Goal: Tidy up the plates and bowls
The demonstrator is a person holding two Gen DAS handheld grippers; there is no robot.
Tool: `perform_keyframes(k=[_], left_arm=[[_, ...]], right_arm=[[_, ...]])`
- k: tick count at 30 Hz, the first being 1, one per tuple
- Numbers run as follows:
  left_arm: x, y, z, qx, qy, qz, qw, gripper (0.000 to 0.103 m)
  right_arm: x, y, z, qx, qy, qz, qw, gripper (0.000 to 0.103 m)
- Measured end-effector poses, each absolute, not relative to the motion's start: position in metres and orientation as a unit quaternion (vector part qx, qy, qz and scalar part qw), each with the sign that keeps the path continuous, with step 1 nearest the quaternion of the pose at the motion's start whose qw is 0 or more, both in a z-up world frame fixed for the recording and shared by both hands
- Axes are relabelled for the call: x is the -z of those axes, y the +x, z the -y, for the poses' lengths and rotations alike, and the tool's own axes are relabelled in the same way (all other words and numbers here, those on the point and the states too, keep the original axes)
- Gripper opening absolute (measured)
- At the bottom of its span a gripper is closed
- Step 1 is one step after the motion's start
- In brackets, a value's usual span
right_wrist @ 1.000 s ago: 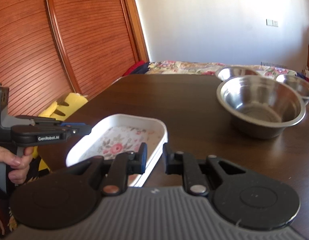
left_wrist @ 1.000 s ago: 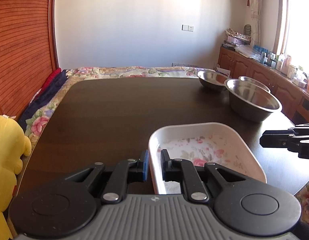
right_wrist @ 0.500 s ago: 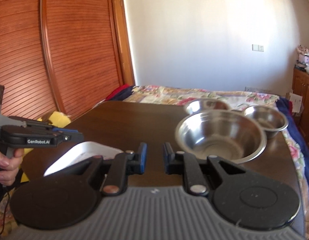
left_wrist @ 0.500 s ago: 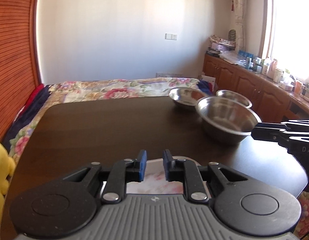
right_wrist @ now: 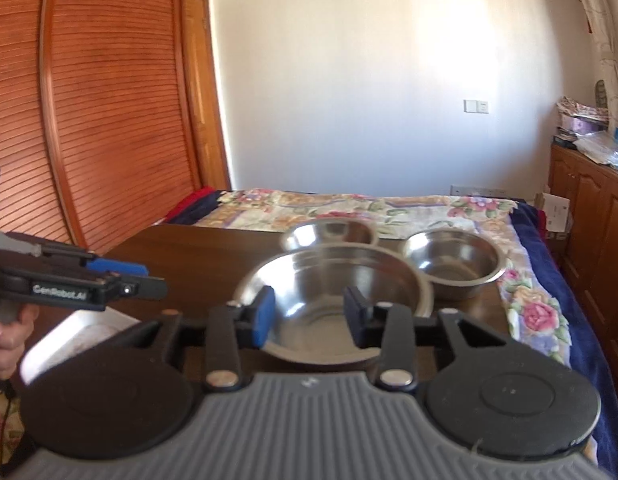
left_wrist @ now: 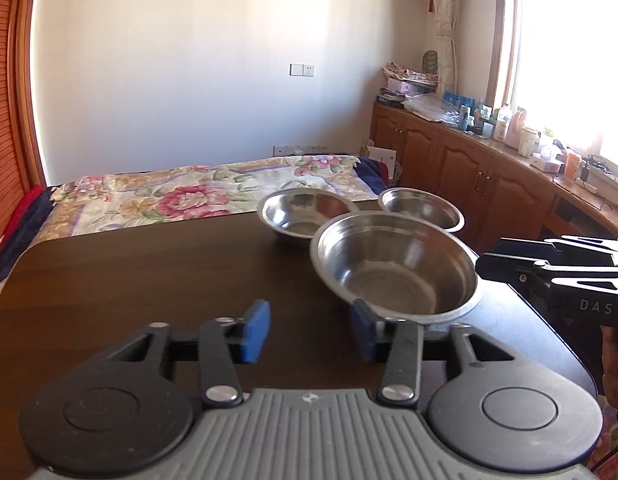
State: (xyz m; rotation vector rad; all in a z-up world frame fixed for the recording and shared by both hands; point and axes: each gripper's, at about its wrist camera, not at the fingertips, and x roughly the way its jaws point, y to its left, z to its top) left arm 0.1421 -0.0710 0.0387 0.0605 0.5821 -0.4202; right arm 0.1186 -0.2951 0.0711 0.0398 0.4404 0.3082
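Three steel bowls stand on the dark table [left_wrist: 149, 280]: a large bowl [left_wrist: 397, 268] in front, two smaller bowls [left_wrist: 305, 212] [left_wrist: 421, 206] behind it. My left gripper [left_wrist: 309, 332] hovers just left of the large bowl, its jaws opening with only table between them. My right gripper [right_wrist: 309, 316] faces the large bowl [right_wrist: 337, 280], jaws opening; the bowl shows through the gap, untouched by the pads. The white floral dish [right_wrist: 69, 332] lies at the lower left of the right wrist view, under the left gripper [right_wrist: 89, 280].
A bed with a flowered cover [left_wrist: 189, 196] runs along the table's far edge. Wooden cabinets [left_wrist: 489, 184] with clutter stand on the right under a window. A slatted wooden wardrobe [right_wrist: 89, 120] fills the left. A hand [right_wrist: 5, 332] holds the left gripper.
Both grippers have let go of the white dish's rims, risen and swung toward the steel bowls. Their jaws have spread apart. The dish has dropped out of the left wrist view.
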Motion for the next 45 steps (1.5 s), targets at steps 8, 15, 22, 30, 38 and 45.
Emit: perform_keyframes(k=[8, 15, 22, 30, 38, 45], left_arm=[[-0.030, 0.169, 0.099, 0.210, 0.027, -0.303, 0.929, 0.072], [-0.019, 0.196, 0.111, 0.199, 0.015, -0.331, 0.922, 0.048], [-0.010, 0.219, 0.112, 0.188, -0.013, -0.354, 0.916, 0.043], [-0.004, 0.233, 0.109, 0.202, -0.053, -0.379, 0.901, 0.026], [-0.007, 0.222, 0.104, 0.208, -0.060, -0.383, 0.898, 0.019], [-0.021, 0.181, 0.094, 0.228, -0.055, -0.363, 0.902, 0.019]], right_arm=[[-0.056, 0.146, 0.328, -0.127, 0.029, -0.229, 0.965, 0.056], [-0.046, 0.172, 0.347, -0.137, 0.078, -0.256, 0.954, 0.055], [-0.038, 0.187, 0.356, -0.146, 0.116, -0.274, 0.944, 0.055], [-0.028, 0.202, 0.360, -0.149, 0.144, -0.299, 0.932, 0.040], [-0.026, 0.194, 0.360, -0.147, 0.161, -0.307, 0.926, 0.023], [-0.034, 0.165, 0.355, -0.148, 0.162, -0.295, 0.930, 0.023]])
